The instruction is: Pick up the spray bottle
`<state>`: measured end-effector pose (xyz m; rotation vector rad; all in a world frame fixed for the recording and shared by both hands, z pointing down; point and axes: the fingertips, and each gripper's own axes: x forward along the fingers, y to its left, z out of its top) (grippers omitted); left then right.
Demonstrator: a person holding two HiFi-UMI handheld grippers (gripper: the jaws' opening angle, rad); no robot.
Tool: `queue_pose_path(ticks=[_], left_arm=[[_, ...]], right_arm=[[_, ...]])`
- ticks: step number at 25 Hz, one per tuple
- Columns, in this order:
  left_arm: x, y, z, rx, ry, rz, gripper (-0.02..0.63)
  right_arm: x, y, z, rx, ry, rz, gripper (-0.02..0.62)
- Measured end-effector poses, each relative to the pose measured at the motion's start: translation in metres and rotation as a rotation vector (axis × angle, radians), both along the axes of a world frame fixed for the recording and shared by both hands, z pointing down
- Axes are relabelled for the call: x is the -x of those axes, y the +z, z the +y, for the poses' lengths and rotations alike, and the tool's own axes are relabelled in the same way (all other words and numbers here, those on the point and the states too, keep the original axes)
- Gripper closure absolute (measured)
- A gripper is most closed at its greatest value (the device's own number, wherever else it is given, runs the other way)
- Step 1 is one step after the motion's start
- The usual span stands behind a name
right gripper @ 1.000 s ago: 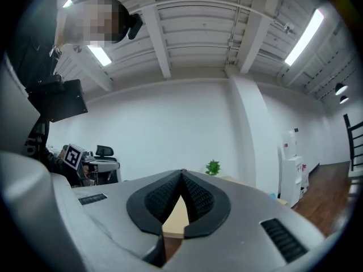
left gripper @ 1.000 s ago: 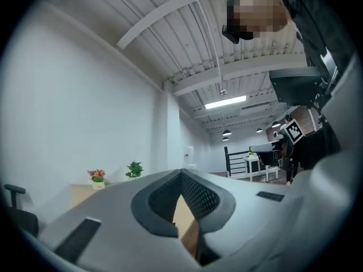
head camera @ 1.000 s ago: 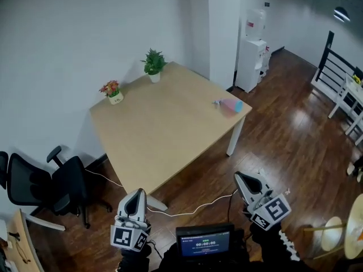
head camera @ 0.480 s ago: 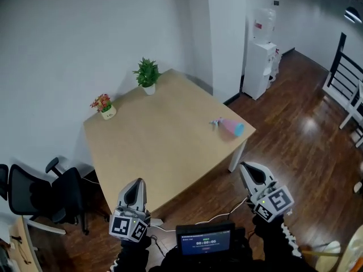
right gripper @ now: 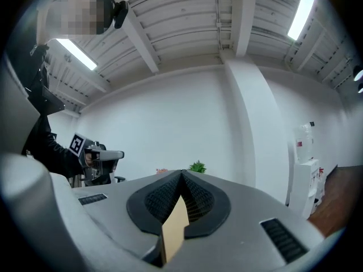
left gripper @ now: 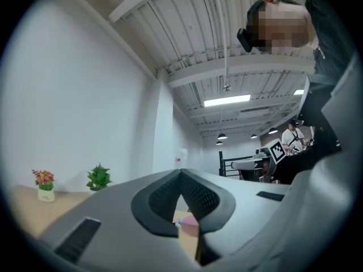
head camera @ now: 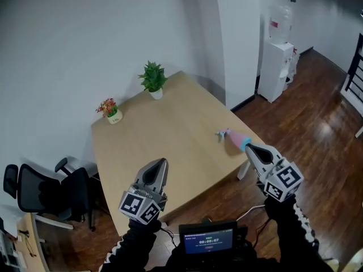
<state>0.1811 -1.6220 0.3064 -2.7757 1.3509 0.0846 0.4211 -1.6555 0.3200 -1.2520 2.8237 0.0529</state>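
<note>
The spray bottle [head camera: 233,137], pink with a blue end, lies on its side near the right edge of the light wooden table [head camera: 170,135]. My right gripper [head camera: 248,147] hangs just beside the bottle's blue end, off the table edge, shut and empty. My left gripper [head camera: 163,161] is over the table's near edge, its jaws meeting at the tip with nothing held. In the left gripper view the gripper [left gripper: 181,171] points level, and a bit of the pink bottle [left gripper: 190,220] shows through the gap under its tips. The right gripper view shows that gripper [right gripper: 181,174] shut, with only tabletop behind.
A green potted plant [head camera: 153,78] and a small pot of red flowers [head camera: 110,107] stand at the table's far side by the wall. A black office chair [head camera: 45,194] is at the left. A white pillar [head camera: 238,38] and a water dispenser [head camera: 279,55] stand beyond the table.
Both grippers have travelled forward from over the floor to the table. The left tip is now above the tabletop and the right tip has come up next to the bottle.
</note>
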Motion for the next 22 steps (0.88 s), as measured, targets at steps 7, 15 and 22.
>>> queue_pose_path(ticks=[7, 15, 22], left_arm=[[0.014, -0.029, -0.099, -0.001, 0.166, 0.057, 0.6], [0.033, -0.013, -0.183, 0.06, 0.21, 0.054, 0.58], [-0.009, 0.007, -0.236, 0.135, 0.305, 0.056, 0.58]], right_arm=[[0.06, -0.012, -0.087, 0.098, -0.042, 0.106, 0.547], [0.094, 0.002, -0.191, 0.287, -0.076, 0.253, 0.466], [0.069, 0.046, -0.275, 0.412, -0.108, 0.362, 0.347]])
